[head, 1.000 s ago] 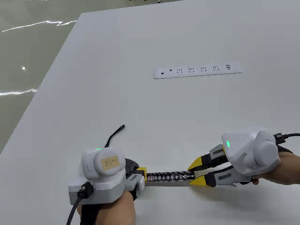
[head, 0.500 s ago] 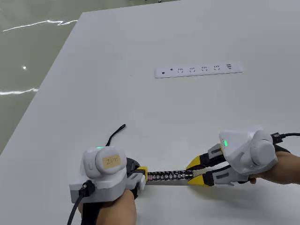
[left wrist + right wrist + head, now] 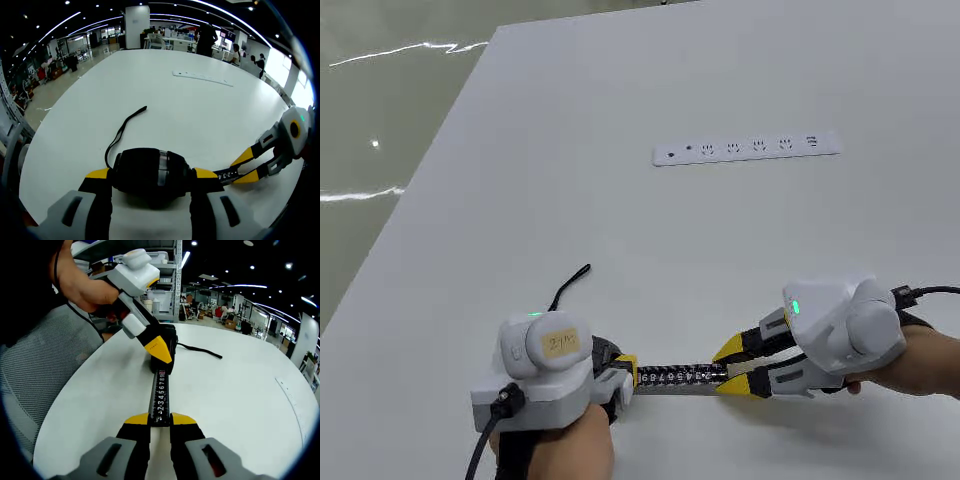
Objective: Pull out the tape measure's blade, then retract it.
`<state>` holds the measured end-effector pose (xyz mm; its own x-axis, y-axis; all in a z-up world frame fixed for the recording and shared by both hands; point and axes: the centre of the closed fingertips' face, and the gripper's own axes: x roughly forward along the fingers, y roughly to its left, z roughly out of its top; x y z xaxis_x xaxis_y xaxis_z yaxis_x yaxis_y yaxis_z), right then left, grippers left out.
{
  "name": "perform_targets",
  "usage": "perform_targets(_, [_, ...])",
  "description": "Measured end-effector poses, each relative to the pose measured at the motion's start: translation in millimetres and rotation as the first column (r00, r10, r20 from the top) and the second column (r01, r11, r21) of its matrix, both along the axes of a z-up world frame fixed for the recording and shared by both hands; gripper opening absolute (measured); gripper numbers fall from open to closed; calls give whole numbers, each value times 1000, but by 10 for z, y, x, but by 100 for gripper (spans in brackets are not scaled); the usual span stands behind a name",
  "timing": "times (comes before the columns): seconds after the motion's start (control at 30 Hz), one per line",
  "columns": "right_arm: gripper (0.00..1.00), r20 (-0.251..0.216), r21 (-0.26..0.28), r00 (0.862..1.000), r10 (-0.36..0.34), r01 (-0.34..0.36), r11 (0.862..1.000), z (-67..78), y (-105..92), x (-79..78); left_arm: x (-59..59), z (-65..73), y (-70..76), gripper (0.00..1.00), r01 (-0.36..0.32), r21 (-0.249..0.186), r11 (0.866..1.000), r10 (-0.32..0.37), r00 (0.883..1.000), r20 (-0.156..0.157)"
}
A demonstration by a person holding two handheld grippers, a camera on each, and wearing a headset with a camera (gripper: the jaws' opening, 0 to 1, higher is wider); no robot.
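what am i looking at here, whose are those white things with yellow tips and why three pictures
No robot here: a person holds a tool in each hand, a hand-held gripper with two yellow-tipped jaws. One picture comes from a camera on the person's head, looking down at the white table. The two round pictures come from cameras riding on the grippers. The left hand-held gripper clamps the black tape measure. The right hand-held gripper pinches its blade, pulled out a short way. A thin black strap trails from the tape measure, and a white power strip lies farther back.
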<state>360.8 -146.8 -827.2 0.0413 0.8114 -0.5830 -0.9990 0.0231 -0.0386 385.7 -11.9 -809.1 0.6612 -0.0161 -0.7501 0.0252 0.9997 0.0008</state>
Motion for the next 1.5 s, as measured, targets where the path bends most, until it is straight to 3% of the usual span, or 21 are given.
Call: perform_targets(1.5, [14,6,17,1000,12,-12,1000,-11,205,27,-11,11,46,58,-3,-56,998,2,1000,-19])
